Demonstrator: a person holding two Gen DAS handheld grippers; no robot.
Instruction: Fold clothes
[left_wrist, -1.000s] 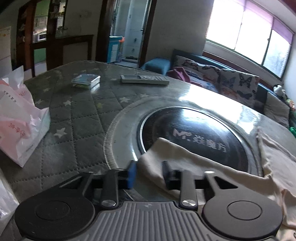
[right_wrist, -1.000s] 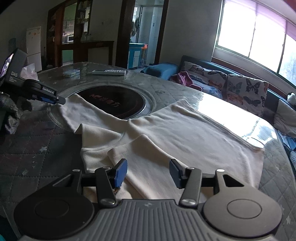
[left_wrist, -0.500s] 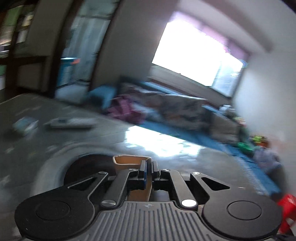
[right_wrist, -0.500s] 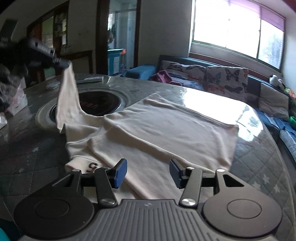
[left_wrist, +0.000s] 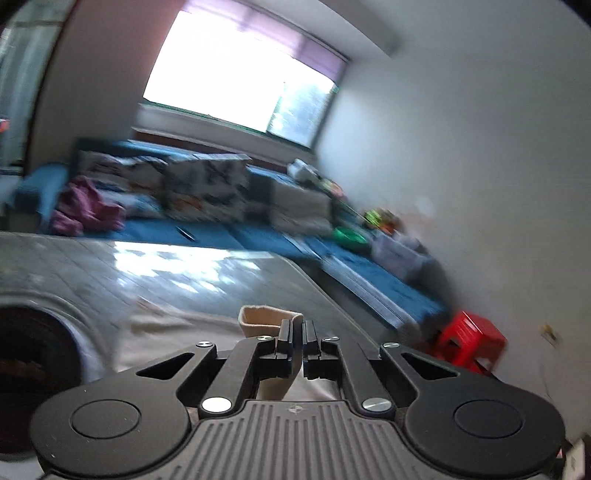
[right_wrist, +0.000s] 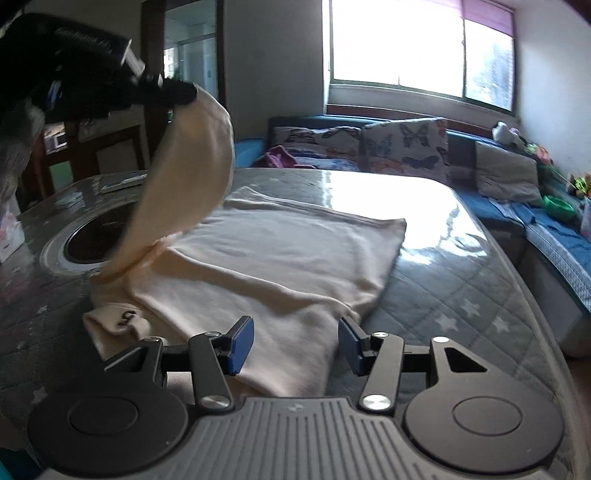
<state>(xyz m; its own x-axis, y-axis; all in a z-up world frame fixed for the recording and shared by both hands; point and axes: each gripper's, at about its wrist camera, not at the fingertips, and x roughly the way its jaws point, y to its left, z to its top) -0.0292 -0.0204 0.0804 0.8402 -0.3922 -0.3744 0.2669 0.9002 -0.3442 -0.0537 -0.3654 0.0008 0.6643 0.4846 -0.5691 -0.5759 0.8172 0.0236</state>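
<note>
A cream long-sleeved top (right_wrist: 280, 254) lies spread on the quilted table (right_wrist: 461, 295). My left gripper (left_wrist: 298, 330) is shut on the cuff of its sleeve (left_wrist: 267, 319). In the right wrist view that left gripper (right_wrist: 181, 92) holds the sleeve (right_wrist: 184, 173) high above the table's left side, the cloth arcing down to the shoulder. My right gripper (right_wrist: 296, 345) stands open low over the near part of the top, nothing pinched between its blue pads (right_wrist: 242, 345).
A round black hotplate (right_wrist: 92, 240) with a silver ring is set in the table at the left. A remote (right_wrist: 122, 182) lies beyond it. A blue sofa (right_wrist: 406, 147) with butterfly cushions lines the far side, and a red stool (left_wrist: 469, 341) stands past the table's right edge.
My left gripper closed on the sleeve cuff, lifted it off the table and swung it up and to the right. The right gripper drifted sideways over the top, still open.
</note>
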